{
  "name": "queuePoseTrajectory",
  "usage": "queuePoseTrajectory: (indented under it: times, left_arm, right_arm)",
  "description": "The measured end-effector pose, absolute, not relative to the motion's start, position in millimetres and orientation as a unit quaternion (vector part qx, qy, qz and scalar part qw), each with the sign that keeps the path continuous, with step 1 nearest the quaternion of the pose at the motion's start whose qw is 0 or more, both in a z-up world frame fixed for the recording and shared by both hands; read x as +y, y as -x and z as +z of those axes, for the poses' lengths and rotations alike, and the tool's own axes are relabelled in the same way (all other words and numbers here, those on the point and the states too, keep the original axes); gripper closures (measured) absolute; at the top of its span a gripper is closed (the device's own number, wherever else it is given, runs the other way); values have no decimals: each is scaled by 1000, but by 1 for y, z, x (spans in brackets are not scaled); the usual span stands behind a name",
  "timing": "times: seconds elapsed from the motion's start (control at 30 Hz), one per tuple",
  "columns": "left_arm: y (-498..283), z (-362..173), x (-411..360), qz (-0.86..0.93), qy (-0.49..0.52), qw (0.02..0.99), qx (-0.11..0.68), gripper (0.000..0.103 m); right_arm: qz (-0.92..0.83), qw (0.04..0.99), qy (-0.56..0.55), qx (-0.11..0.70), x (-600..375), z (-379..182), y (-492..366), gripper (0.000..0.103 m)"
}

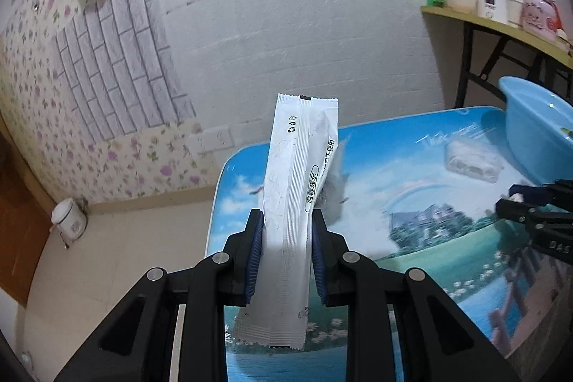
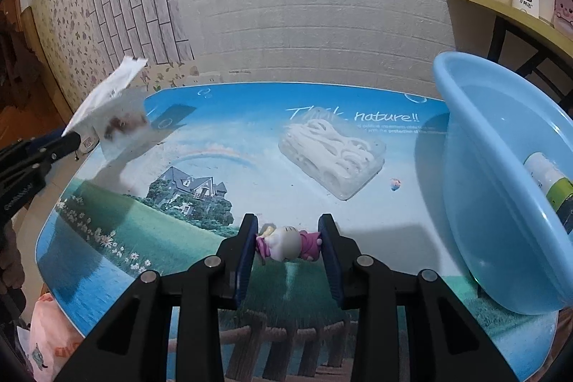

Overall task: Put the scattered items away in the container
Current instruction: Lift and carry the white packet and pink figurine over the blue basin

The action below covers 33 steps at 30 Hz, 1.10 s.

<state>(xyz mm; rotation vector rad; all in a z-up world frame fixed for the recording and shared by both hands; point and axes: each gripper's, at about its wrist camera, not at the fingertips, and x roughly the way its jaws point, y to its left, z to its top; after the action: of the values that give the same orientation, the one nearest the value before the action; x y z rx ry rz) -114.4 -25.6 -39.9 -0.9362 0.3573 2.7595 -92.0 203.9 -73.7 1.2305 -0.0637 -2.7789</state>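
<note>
My left gripper (image 1: 286,217) is shut on a long white packet (image 1: 297,167), which stands upright above the left end of the table (image 1: 412,167). From the right wrist view, the packet (image 2: 107,95) and left gripper (image 2: 71,140) hang at the far left. My right gripper (image 2: 288,224) is shut on a small pink-and-white toy figure (image 2: 286,244) just above the tabletop (image 2: 215,138). A light blue basin (image 2: 501,185) sits at the right end with a bottle (image 2: 551,181) inside. A clear pack of white pieces (image 2: 333,156) lies mid-table, left of the basin.
Behind the basin, a yellow side table (image 1: 501,27) carries cups and a kettle. On the floor left of the table stands a white bin (image 1: 70,215). A pale plastic bag (image 2: 46,339) sits below the table's near left corner. The brick-pattern wall is close behind.
</note>
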Motion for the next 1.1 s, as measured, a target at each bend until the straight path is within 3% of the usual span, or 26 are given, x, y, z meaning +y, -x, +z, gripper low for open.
queuePoseTrajectory:
  times: [0.63, 1.1]
  left_arm:
    - [86, -12, -11, 938, 313, 115, 95, 79]
    - [42, 19, 13, 944, 300, 120, 63, 79]
  right_arm:
    - [-924, 76, -372, -44, 209, -45, 62, 67]
    - [-946, 104, -305, -42, 216, 16, 6, 67]
